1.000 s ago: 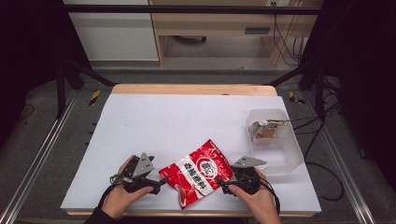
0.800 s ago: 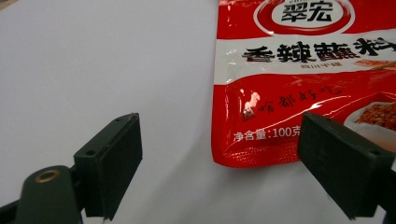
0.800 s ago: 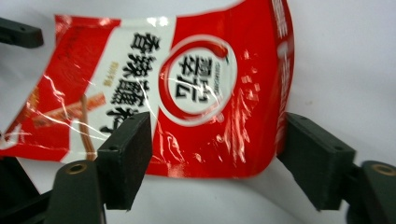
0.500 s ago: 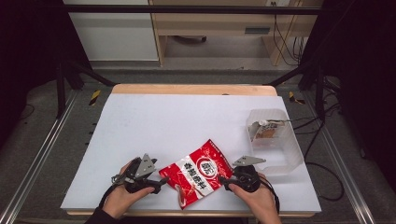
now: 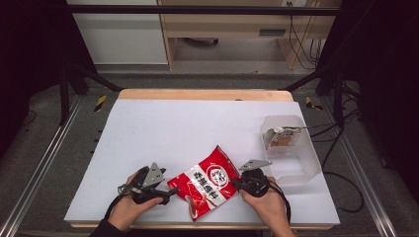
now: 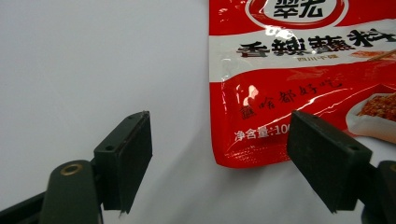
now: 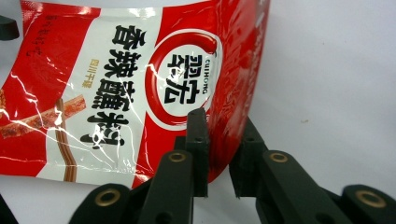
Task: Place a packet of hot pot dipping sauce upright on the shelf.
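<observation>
Jaws just closing, right gripper [image 7: 219, 154], glossy crinkled red pouch [image 7: 140, 84]

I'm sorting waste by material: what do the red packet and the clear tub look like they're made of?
Red packet: glossy printed plastic film, seemingly; it creases and throws sharp highlights. Clear tub: stiff, slightly cloudy translucent plastic, probably; the table shows through its walls.

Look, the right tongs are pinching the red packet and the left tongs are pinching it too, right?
Not quite. The right tongs do pinch the red packet, having just been closing on its edge. But the left gripper view shows the left tongs open, with the packet's corner lying between them, unpinched.
</observation>
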### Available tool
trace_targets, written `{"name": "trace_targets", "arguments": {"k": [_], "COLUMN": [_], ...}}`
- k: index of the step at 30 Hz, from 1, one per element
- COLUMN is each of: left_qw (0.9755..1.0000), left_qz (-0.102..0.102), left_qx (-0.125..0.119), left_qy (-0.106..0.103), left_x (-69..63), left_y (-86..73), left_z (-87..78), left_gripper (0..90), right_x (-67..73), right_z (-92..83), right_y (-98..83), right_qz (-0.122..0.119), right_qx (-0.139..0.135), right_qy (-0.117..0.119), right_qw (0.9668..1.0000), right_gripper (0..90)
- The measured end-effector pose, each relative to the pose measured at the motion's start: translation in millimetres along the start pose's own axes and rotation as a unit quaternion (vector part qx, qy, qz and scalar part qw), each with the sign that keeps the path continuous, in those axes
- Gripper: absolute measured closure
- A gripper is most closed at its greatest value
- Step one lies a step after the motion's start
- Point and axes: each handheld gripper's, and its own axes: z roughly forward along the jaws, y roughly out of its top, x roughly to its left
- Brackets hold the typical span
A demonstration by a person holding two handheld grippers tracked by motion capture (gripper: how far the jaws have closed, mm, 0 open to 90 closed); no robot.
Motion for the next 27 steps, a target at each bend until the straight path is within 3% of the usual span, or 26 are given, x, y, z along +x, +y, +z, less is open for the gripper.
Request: {"name": "trace_targets", "arguments": {"k": [12,21,27], "left_qw": [0.9999,0.9998,0.9997], "left_qz": [-0.008,-0.015,-0.02], "left_qx": [-0.004,-0.011,-0.009], "left_qy": [0.006,0.008,0.008], "left_x": [8.2,20.1,41.2], "left_y": [-2.4,-1.0,7.7], "left_z": [-7.1,-14.5,-28.1], "left_gripper": [19.6,17.2,15.8], "right_x": [3.1,7.2,10.5], "right_z": [1.8,2.6,-3.6], "right_y": [23.4,56.4,86.8], "right_qz": [-0.026,-0.081,-0.121], "right_qx": [0.0,0.006,-0.007], "right_qy": [-0.004,-0.01,0.006], "right_qw": [0.9996,0.9966,0.9927], "right_gripper": [89.6,90.0,90.0]}}
